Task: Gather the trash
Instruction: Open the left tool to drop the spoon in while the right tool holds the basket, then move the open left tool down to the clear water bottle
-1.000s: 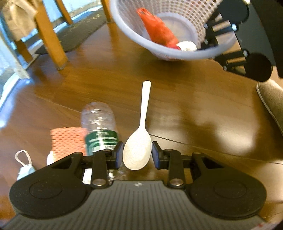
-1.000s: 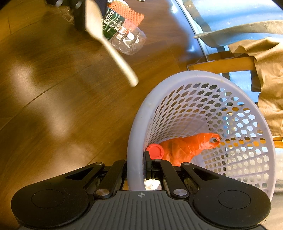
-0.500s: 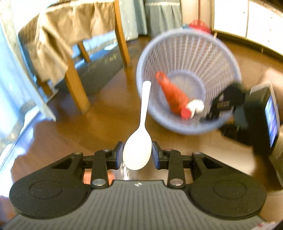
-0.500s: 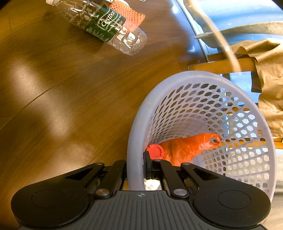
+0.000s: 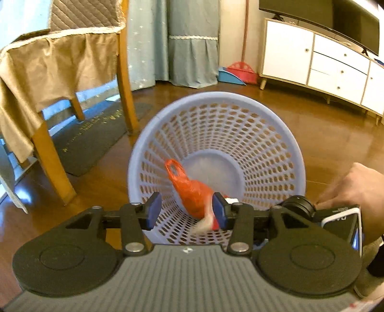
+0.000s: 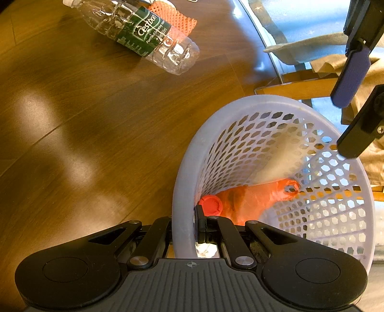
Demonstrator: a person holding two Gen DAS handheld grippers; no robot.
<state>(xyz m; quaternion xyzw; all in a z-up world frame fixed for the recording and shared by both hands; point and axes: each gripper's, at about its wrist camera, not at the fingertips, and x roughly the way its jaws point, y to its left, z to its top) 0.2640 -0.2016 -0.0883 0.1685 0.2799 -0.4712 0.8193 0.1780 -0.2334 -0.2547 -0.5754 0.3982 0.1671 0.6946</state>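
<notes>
**Basket could slip and spill**

The round lilac plastic basket (image 6: 184,182) is tipped, its rim pinched by the right tongs (image 6: 183,228). If they slip, it spills. The left tongs (image 5: 184,211) hang open above. A blurry white spoon (image 6: 278,163) drops inside.

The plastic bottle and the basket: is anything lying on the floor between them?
No. In the right wrist view, only bare wooden floor separates the plastic bottle from the basket rim; the orange mesh lies beyond the bottle.
</notes>
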